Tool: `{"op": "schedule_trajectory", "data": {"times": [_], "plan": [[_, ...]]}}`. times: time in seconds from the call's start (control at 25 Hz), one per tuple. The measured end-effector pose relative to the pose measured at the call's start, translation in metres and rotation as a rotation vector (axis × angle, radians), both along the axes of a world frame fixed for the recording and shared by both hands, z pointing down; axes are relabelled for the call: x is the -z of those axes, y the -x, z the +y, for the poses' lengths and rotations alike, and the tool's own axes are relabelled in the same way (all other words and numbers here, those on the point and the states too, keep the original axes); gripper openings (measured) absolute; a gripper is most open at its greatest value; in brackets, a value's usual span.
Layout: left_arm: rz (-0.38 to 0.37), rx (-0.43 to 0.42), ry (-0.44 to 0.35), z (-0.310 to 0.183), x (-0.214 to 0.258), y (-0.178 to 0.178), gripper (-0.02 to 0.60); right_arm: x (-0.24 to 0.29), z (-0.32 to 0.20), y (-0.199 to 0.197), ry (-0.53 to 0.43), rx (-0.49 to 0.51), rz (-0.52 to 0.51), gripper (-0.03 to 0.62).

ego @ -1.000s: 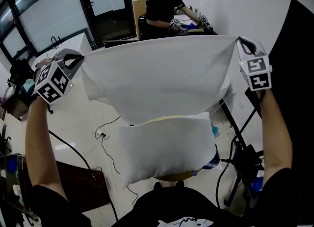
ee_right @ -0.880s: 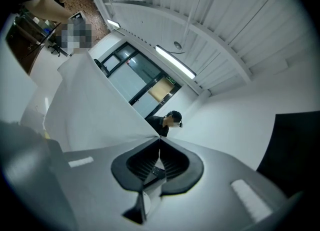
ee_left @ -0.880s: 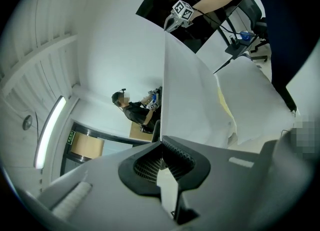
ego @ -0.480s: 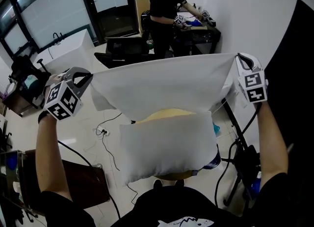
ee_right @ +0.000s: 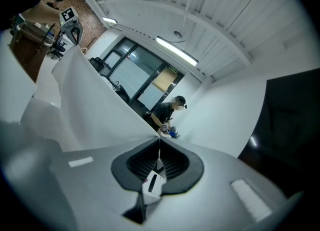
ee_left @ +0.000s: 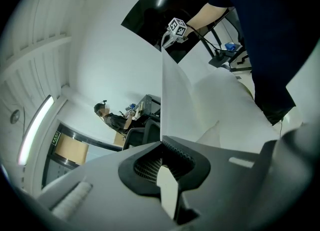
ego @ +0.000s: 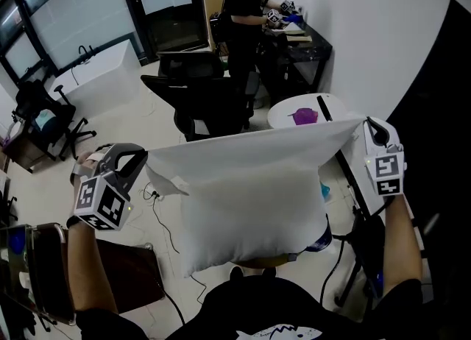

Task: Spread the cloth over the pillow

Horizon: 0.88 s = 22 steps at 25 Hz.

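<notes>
Our left gripper (ego: 138,159) and right gripper (ego: 370,125) each clamp a corner of the cloth (ego: 243,156); it hides the top of the pillow (ego: 246,246), white on white, boundary unclear.

- The cloth (ego: 250,158) hangs over the far side of the pillow (ego: 254,235). Both are white, and I cannot tell where the 1 ends on the other.
- Under the pillow only a tan sliver (ego: 257,264) of its support shows; the rest is covered.
- My left gripper (ego: 141,160) and right gripper (ego: 366,126) each pinch 1 corner of the cloth. In both gripper views the pinched corner vanishes between my closed jaws.
- The person (ego: 241,7) at the far desk is cut off at the head by the top edge, and the things in their hands are too small to name.
- The purple thing (ego: 303,116) on the round white table (ego: 283,114) is too small to identify.
</notes>
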<state>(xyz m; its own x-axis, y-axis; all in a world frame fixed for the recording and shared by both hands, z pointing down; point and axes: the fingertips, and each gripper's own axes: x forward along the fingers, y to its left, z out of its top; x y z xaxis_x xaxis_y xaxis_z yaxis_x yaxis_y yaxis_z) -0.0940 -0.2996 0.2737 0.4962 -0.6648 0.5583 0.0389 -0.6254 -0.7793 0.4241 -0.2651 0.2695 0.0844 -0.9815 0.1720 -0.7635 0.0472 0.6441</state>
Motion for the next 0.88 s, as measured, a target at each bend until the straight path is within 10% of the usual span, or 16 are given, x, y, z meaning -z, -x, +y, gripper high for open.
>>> {"op": "schedule_trajectory", "data": {"times": [0.88], "plan": [[-0.032, -0.132, 0.154, 0.174, -0.045, 0.016, 0.000, -0.064, 0.184, 0.016, 0.052, -0.147, -0.117, 0.012]]}}
